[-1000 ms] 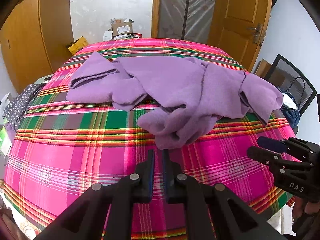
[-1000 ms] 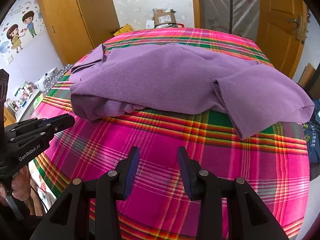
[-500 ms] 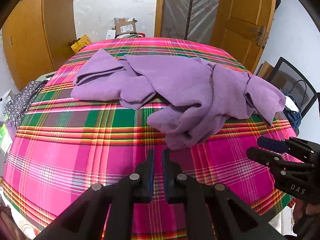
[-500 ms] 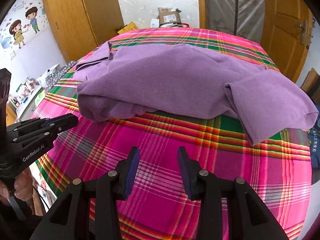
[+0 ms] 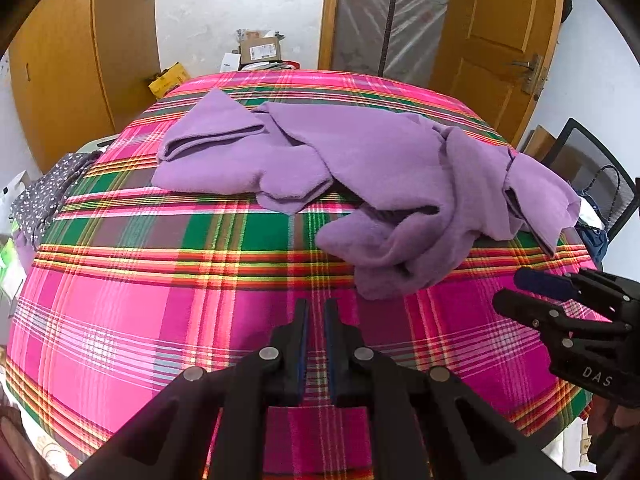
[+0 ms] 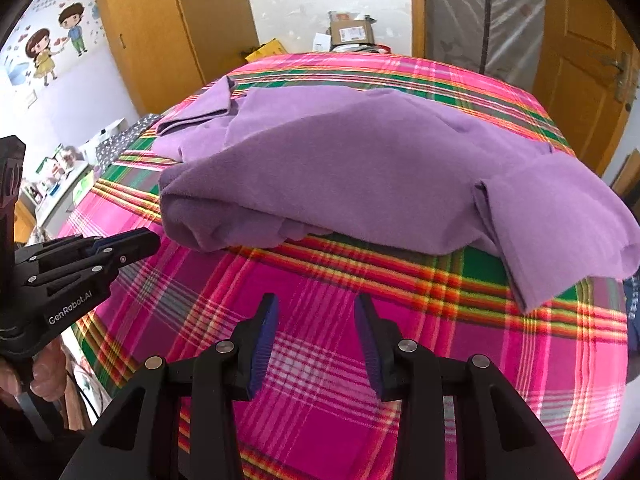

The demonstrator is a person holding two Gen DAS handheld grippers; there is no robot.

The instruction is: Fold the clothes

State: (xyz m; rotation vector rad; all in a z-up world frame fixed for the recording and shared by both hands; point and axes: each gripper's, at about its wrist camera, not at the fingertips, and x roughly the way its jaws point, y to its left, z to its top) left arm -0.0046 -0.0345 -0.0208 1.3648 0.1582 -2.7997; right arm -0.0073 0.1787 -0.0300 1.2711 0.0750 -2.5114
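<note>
A crumpled purple fleece garment (image 5: 380, 152) lies across the far half of the bed's pink plaid cover (image 5: 160, 300). One bunched end reaches toward me, just ahead and to the right of my left gripper (image 5: 316, 308). Its fingers are drawn together to a thin slit and hold nothing. In the right wrist view the garment (image 6: 340, 168) looks smoother, with a folded flap hanging over the right side. My right gripper (image 6: 316, 312) hovers open over bare plaid (image 6: 400, 340), short of the garment's near edge. Each gripper also shows in the other's view: the right gripper (image 5: 560, 304) and the left gripper (image 6: 120, 248).
Wooden wardrobes (image 5: 60, 60) and a wooden door (image 5: 500, 40) stand behind the bed. Cardboard boxes (image 5: 260, 50) sit past its far edge. A black mesh chair (image 5: 592, 168) is at the right, and a dotted grey cloth (image 5: 44, 196) lies off the left edge.
</note>
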